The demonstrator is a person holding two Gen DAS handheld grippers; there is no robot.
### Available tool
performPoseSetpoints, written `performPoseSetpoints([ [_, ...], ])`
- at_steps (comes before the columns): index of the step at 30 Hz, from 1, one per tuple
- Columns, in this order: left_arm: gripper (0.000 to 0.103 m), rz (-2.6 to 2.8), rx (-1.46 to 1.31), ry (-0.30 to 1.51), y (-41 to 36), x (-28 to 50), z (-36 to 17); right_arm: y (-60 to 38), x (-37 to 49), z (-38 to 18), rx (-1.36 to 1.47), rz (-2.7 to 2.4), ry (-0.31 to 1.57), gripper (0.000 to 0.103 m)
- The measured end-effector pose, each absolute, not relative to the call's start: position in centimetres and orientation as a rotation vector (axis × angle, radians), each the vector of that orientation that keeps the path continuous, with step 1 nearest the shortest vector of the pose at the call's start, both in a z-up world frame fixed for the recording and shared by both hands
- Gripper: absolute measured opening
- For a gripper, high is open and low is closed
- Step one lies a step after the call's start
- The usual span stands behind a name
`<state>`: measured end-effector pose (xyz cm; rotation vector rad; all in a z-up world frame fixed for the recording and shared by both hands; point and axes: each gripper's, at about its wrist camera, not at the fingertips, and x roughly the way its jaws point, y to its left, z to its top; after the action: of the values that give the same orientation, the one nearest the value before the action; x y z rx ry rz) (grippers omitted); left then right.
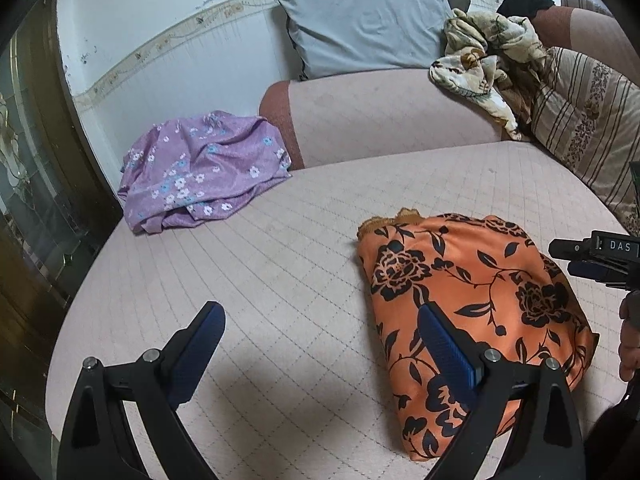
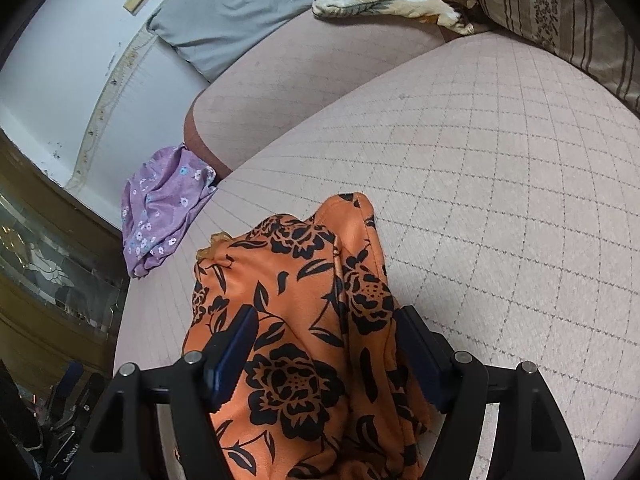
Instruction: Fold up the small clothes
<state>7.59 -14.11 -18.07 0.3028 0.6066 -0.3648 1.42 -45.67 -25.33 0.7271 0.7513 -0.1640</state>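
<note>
Pink quilted bed (image 1: 280, 264) carrying everything, folded orange garment with black flowers (image 1: 472, 304) lying on its near right part, crumpled purple floral garment (image 1: 200, 168) sitting at its far left edge, well apart, grey pillow (image 1: 364, 24), cream floral blanket (image 1: 484, 60) and striped pillow (image 1: 584, 120) resting along the far side.

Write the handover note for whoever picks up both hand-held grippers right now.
Left hand-held gripper: open, holding nothing, above the pink quilted cushion beside the orange floral garment.
Right hand-held gripper: open, the orange garment lies between its fingers, not pinched.
Orange garment: gathered into a compact bundle on the cushion; looks folded, its far end still a bit rumpled.
Purple floral garment: crumpled at the cushion's far left edge, not yet folded.
Left: tidy the orange one if needed, then fold the purple one.
</note>
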Motion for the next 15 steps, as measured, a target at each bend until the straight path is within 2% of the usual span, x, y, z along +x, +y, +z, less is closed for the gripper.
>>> performPoseSetpoints([
  [5, 0.097, -0.453, 0.27, 0.706, -15.1, 9.0, -19.7, -46.8, 0.9, -26.3, 0.751, -0.169, 0.788, 0.075],
  [10, 0.097, -0.645, 0.138, 0.991, -16.1, 13.2, -23.8, -48.8, -0.4, -27.9, 0.796, -0.155, 0.832, 0.075],
  [15, 0.097, -0.765, 0.027, 1.119, -16.6, 15.3, -26.3, -49.8, -0.3, -29.4, 0.916, -0.076, 0.843, 0.075],
])
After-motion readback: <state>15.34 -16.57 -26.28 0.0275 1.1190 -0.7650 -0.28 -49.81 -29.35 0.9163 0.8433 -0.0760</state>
